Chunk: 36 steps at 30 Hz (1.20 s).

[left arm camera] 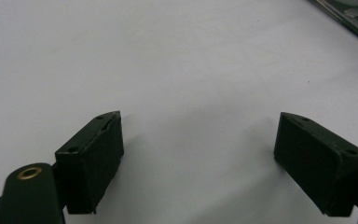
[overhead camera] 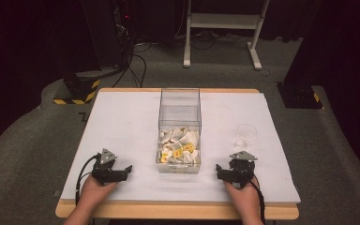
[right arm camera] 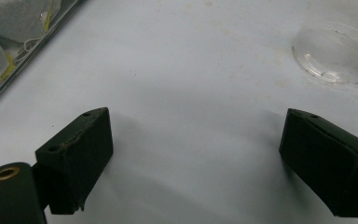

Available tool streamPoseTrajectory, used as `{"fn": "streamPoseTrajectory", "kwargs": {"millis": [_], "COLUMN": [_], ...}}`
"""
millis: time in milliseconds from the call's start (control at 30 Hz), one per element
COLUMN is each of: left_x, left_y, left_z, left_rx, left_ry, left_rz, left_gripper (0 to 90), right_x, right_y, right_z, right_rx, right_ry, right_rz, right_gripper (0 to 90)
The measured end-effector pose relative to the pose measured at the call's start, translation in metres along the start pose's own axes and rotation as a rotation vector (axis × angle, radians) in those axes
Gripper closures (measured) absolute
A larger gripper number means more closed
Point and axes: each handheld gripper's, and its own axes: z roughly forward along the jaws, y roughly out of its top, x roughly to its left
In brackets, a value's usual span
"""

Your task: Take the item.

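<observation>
White table: work surface, both grippers parked at near edge, likely start position.
Clear box: table centre, between grippers, reachable by either; near half holds tea bags, far half bare.
Left gripper: near left, jaws wide, nothing between, aimed at box.
Right gripper: near right, jaws wide, nothing held.
Clear cup: just beyond right gripper, probably destination for tea bag.
</observation>
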Motion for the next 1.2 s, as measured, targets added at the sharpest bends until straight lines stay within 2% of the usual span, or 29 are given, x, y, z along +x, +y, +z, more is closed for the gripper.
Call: {"fn": "streamPoseTrajectory", "kwargs": {"millis": [1033,1200], "left_x": [-0.0001,-0.0002], "left_y": [0.0001,0.0002], "left_z": [0.0000,0.0001], "left_rx": [0.002,0.002], "left_ry": [-0.001,-0.001], "left_rz": [-0.002,-0.003], "left_gripper": [16.2,16.0], "right_x": [0.0001,0.0001], "right_y": [0.0002,0.0007], "right_z": [-0.0001,-0.0013], "right_rx": [-0.002,-0.007], "right_ry": [0.001,0.010], "right_rz": [-0.001,-0.014], "right_gripper": [9.5,9.7]}}
